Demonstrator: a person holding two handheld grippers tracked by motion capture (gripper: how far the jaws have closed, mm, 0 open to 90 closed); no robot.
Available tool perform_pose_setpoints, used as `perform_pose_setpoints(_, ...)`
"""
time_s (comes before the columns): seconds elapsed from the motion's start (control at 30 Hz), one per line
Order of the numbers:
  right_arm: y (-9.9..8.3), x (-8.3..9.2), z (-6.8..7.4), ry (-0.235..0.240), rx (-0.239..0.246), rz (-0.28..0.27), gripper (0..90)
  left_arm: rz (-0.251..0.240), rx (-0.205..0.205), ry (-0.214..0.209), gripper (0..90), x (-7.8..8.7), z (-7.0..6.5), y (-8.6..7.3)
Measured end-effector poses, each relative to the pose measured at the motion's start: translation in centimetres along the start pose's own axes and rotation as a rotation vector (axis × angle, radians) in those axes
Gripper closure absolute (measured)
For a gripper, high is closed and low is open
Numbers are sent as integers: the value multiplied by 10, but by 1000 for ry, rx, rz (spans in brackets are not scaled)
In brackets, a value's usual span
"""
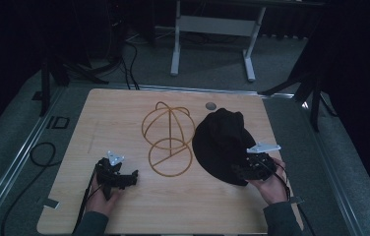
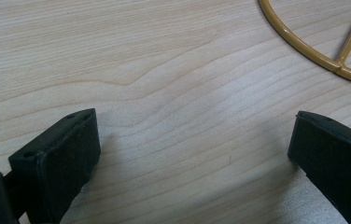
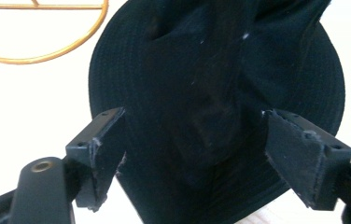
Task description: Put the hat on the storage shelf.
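Observation:
A black brimmed hat (image 1: 220,142) lies on the right side of the wooden table (image 1: 119,113). Beside it to the left stands a gold wire hat stand (image 1: 169,140), a dome on a ring base. My right gripper (image 1: 238,172) hovers at the hat's near edge. In the right gripper view its jaws (image 3: 194,135) stand wide on either side of the hat's crown (image 3: 211,70), and I see no pad pressing the cloth. My left gripper (image 1: 135,177) rests low on the table at the near left, open, with bare wood between its jaws (image 2: 194,140). The stand's ring (image 2: 313,51) lies just ahead of it.
A small grey disc (image 1: 210,105) is set into the table's far edge behind the hat. A black cable (image 1: 40,152) loops on the floor at the left. White desk legs (image 1: 175,49) stand beyond the table.

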State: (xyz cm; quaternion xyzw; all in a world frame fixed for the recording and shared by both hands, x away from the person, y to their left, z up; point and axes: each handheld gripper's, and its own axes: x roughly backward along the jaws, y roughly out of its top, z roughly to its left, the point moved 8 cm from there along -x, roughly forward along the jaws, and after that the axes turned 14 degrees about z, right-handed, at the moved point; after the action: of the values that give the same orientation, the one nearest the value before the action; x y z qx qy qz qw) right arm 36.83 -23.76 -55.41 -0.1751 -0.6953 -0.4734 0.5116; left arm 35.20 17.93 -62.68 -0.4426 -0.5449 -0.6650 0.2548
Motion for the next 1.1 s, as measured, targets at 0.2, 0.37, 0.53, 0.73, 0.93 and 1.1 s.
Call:
perform_pose_setpoints(0.2, 9, -3, -3, -8, 18, 27, 259, 0, 0, 0, 26, 0, 0, 0)
perform_pose_setpoints(0.37, 17, -5, -4, -24, 35, 43, 263, 1, 1, 0, 26, 0, 0, 0)
perform_pose_setpoints(0.53, 25, -5, -7, -38, 51, 50, 301, 1, 1, 0, 26, 0, 0, 0)
perform_pose_setpoints(0.73, 34, -4, -12, -26, 49, 59, 329, 0, 2, -1, 26, 0, 0, 0)
perform_pose_setpoints(0.93, 43, -6, -16, -39, 56, 81, 328, -2, 4, -1, 26, 0, 0, 0)
perform_pose_setpoints(1.1, 50, -7, -17, -18, 54, 94, 332, -2, 4, -2, 26, 0, 0, 0)
